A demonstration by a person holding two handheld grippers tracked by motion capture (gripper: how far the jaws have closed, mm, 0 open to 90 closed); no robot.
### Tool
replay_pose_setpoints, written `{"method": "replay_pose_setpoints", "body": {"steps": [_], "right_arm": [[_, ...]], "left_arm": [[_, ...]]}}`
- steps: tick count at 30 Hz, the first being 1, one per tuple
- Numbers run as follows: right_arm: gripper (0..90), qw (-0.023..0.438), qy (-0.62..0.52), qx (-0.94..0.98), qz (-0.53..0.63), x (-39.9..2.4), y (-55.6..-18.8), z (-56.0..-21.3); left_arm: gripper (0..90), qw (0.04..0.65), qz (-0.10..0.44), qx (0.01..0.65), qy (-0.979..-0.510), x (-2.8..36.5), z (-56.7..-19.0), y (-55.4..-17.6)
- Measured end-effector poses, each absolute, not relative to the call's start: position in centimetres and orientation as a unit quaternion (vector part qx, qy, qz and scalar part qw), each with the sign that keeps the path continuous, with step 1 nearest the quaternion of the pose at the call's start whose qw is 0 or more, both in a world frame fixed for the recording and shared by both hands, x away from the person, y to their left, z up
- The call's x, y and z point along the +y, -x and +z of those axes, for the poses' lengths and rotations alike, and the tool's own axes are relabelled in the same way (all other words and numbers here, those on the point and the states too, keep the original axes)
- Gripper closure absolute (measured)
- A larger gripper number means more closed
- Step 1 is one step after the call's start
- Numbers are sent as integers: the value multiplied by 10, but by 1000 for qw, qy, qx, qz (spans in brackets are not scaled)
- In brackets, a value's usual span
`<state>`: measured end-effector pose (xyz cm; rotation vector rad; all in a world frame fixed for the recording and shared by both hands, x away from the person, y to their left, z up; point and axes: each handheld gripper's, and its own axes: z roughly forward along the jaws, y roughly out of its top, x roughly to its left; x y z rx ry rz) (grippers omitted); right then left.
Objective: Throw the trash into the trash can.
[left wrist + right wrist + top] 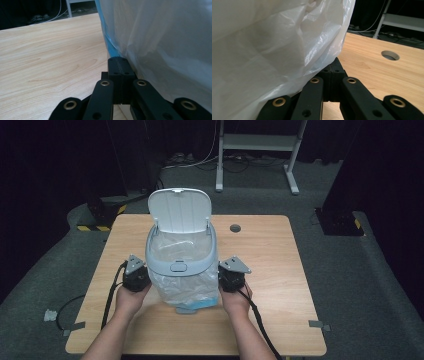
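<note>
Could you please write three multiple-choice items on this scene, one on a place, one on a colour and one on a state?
1. Where do the two grippers sit relative to the bin?
A. both on its left
B. one on each side
C. both behind it

2. What colour is the table?
A. light wood
B. black
C. green

3. How is the bin's lid?
A. shut flat
C. lying on the floor
B. raised upright

Answers:
1 B: in the high view the left gripper and the right gripper flank the bin.
2 A: the tabletop shows pale wood grain.
3 B: the lid stands up behind the opening, showing the plastic liner inside.
</note>
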<state>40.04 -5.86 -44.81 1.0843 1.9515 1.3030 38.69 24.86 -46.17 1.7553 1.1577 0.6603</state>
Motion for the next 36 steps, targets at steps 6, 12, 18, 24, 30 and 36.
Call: {"method": "replay_pose_setpoints", "body": {"steps": [6,12,18,24,30,36], "right_arm": [[900,276,-409,723,483,-66,-395,-448],[900,279,-409,722,483,-78,-385,-448],[900,282,-411,720,484,-90,-370,-449],[900,283,-412,719,484,-97,-359,-449],[883,291,-412,714,485,-101,-358,-446],[803,301,-422,694,499,-115,-352,-431]], "left_arm": [[897,460,263,466,-709,240,-463,-379],[897,451,264,448,-725,231,-463,-367],[898,455,266,444,-725,220,-464,-354],[897,458,269,441,-724,214,-466,-345],[864,463,264,439,-723,220,-464,-347],[803,469,271,441,-715,230,-455,-343]]}}
